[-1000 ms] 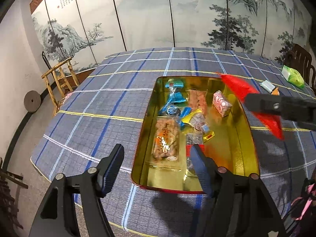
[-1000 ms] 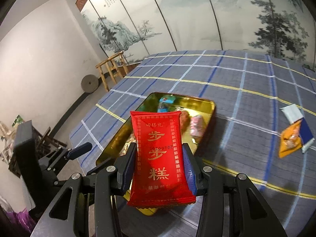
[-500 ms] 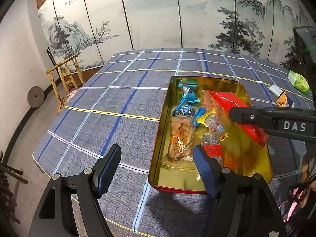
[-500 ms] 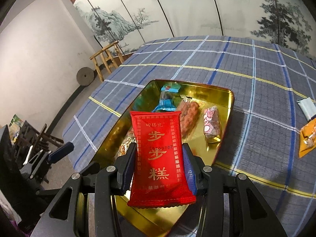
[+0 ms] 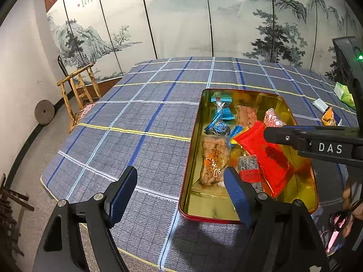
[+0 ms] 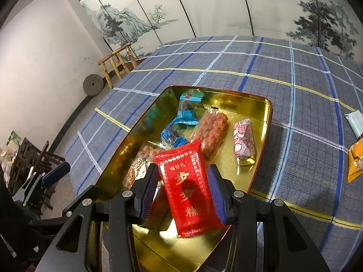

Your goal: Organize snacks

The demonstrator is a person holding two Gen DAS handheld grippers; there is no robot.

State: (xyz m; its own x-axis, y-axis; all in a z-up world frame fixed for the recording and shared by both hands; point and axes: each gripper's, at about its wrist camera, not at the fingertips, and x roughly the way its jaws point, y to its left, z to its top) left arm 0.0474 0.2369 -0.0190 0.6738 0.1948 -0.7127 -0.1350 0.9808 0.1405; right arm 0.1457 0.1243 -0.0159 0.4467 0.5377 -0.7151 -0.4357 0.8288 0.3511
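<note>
Red packet (image 6: 189, 190), glossy with gold characters, sits tilted between the right gripper's (image 6: 183, 176) blue pads, which grasp it low over the gold tin (image 6: 264, 104). Inside lie blue wrappers (image 6: 179, 122), a pink sweet (image 6: 244, 140) and clear bags of brown snacks (image 5: 214, 158). Nearby, the left gripper (image 5: 180, 189), empty, has just been opening over the cloth (image 5: 136, 149).

Plaid-clothed table (image 5: 147, 122); gold tin (image 5: 301, 195), green packet (image 5: 343, 93), orange packet (image 6: 355, 163)
</note>
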